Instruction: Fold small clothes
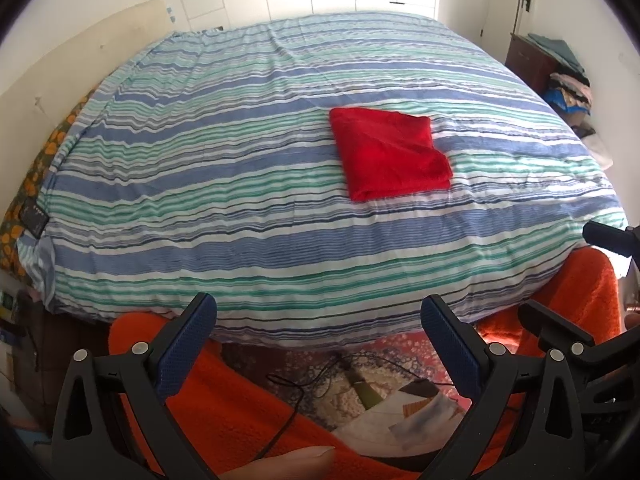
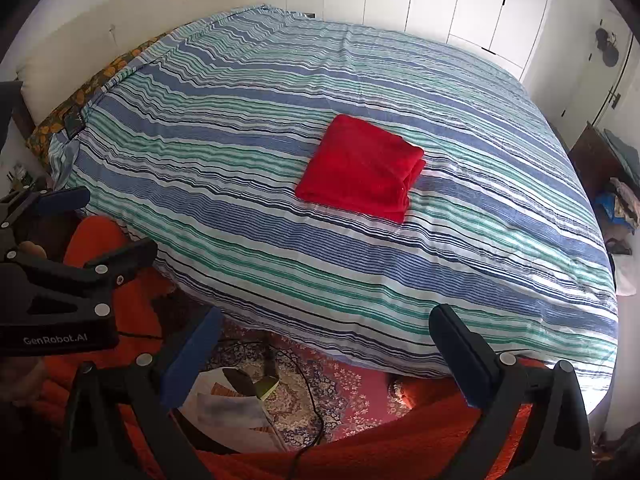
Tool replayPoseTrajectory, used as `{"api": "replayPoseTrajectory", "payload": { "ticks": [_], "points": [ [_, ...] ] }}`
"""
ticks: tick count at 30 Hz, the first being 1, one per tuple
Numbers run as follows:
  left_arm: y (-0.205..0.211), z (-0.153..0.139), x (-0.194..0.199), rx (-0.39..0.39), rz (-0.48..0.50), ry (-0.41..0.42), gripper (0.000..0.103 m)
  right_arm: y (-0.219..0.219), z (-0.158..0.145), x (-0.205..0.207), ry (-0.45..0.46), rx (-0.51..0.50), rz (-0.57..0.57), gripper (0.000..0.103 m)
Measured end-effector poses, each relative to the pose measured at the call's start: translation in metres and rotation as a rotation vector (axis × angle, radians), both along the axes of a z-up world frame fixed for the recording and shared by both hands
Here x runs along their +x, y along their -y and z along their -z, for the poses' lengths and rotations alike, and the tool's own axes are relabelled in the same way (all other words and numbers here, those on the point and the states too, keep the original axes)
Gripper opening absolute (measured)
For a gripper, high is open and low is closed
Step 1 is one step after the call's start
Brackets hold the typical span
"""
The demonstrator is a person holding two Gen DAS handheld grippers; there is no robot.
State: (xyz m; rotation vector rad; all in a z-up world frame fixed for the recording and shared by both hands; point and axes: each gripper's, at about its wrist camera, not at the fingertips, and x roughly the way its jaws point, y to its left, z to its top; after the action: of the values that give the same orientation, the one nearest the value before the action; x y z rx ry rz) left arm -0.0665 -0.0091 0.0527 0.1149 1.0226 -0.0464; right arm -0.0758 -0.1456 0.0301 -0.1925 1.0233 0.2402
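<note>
Left gripper (image 1: 318, 344): held low off the near edge of the bed, blue-padded fingers (image 1: 186, 344) spread wide, nothing between them. Right gripper (image 2: 324, 356): likewise held off the near edge, fingers spread apart and holding nothing; it stood just beside the left one.

Red cloth (image 1: 390, 152): one item, folded into a compact, roughly square packet with layered edges showing along one side. It lay flat near the middle of the bed, well apart from both grippers.

Striped duvet (image 1: 224, 184): blue, green and white bands, covering the whole bed, lightly wrinkled.

Orange blanket (image 1: 236, 408): draped below the grippers, at the bed's foot.

Patterned rug (image 2: 320, 380): on the floor, with a black cable (image 2: 312, 400) and some papers (image 2: 232, 404) lying across it.
</note>
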Motion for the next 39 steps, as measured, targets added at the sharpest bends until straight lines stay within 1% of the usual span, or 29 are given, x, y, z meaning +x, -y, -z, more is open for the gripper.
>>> {"api": "replayPoseTrajectory", "payload": {
  "ticks": [6, 9, 13, 17, 27, 34, 39],
  "points": [
    [-0.004, -0.003, 0.006, -0.015, -0.007, 0.004, 0.102, 0.002, -0.001, 0.002, 0.015, -0.001, 0.009, 0.102],
    [-0.005, -0.002, 0.009, -0.006, -0.015, 0.007, 0.102, 0.003, -0.004, 0.007, 0.036, -0.013, 0.018, 0.102],
    [-0.004, 0.006, 0.014, 0.008, -0.022, -0.027, 0.102, 0.005, -0.01, 0.013, 0.065, -0.019, 0.032, 0.102],
    [-0.001, 0.009, 0.015, 0.021, -0.023, -0.031, 0.102, 0.009, -0.01, 0.015, 0.062, -0.013, 0.045, 0.102],
    [0.002, 0.012, 0.017, 0.032, -0.019, -0.04, 0.102, 0.005, -0.008, 0.014, 0.055, -0.013, 0.028, 0.102],
    [0.0, 0.011, 0.02, 0.029, -0.021, -0.032, 0.102, 0.005, -0.007, 0.018, 0.057, -0.035, 0.037, 0.102],
    [-0.004, 0.006, 0.026, 0.013, -0.039, -0.019, 0.102, 0.005, -0.011, 0.022, 0.095, -0.074, 0.06, 0.102]
  ]
}}
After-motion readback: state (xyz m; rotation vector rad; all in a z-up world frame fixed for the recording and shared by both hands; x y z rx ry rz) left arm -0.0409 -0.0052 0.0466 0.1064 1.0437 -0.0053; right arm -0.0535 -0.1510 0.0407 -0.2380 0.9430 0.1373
